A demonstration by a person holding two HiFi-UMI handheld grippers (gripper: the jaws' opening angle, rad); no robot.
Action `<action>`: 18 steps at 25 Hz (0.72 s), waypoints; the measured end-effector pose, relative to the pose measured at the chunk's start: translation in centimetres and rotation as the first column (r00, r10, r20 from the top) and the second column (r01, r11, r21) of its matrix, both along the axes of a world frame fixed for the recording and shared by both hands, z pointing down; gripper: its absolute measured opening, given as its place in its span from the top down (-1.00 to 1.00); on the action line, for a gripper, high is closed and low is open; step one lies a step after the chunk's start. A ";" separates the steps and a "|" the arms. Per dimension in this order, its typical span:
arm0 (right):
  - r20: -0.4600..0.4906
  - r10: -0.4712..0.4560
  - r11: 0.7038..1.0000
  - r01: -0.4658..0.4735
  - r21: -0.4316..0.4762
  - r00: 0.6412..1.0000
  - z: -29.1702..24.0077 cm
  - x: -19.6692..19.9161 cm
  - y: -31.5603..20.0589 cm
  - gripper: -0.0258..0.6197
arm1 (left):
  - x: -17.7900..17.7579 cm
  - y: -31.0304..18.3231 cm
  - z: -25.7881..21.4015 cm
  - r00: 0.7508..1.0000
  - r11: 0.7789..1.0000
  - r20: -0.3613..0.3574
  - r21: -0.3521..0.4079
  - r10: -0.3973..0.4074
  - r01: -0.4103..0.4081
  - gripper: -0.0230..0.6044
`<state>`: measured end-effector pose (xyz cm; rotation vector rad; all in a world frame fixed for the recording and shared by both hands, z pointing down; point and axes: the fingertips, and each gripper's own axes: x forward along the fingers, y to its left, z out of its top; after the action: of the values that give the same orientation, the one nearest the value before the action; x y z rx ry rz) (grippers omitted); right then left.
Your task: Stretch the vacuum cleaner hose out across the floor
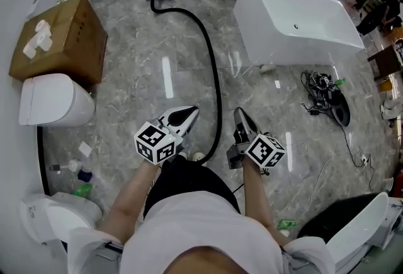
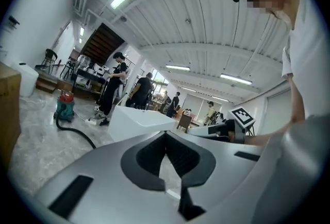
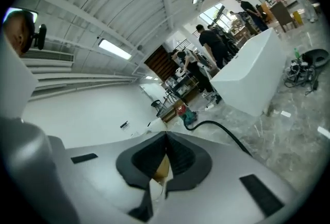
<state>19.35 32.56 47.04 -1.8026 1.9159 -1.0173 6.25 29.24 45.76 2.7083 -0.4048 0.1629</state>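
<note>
I am holding the left hand-held gripper (image 1: 189,113) and right hand-held gripper (image 1: 239,114) shut, empty; black ribbed hose (image 1: 215,74) lying slack, ungrasped.

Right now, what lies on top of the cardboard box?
A few white pieces, perhaps foam, lie on the cardboard box near one end. Its flaps are shut, so its contents are hidden.

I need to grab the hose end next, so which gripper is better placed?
Probably left: the hose end lies beside the left gripper, nearer than the right gripper. Both are shut, empty.
</note>
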 end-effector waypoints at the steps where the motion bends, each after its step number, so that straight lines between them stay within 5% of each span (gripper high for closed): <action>1: -0.028 -0.033 0.999 0.033 0.006 0.999 -0.3 -0.9 -0.2 0.87 | -0.1 0.0 -0.4 1.000 1.000 0.001 0.022 -0.005 0.005 0.90; 11: -0.308 -0.212 0.972 0.234 0.034 0.927 -3.6 -7.7 -2.5 0.87 | -1.9 -1.0 -3.2 0.984 0.977 -0.001 0.116 -0.181 0.180 0.90; 18: -0.382 -0.234 0.962 0.270 0.042 0.894 -4.8 -10.1 -4.2 0.87 | -4.3 -1.7 -3.8 0.968 0.959 -0.002 0.134 -0.251 0.249 0.90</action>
<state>9.24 28.33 42.28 -1.8296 2.4350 -0.6716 1.98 27.52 41.98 2.7548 -0.7836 0.0878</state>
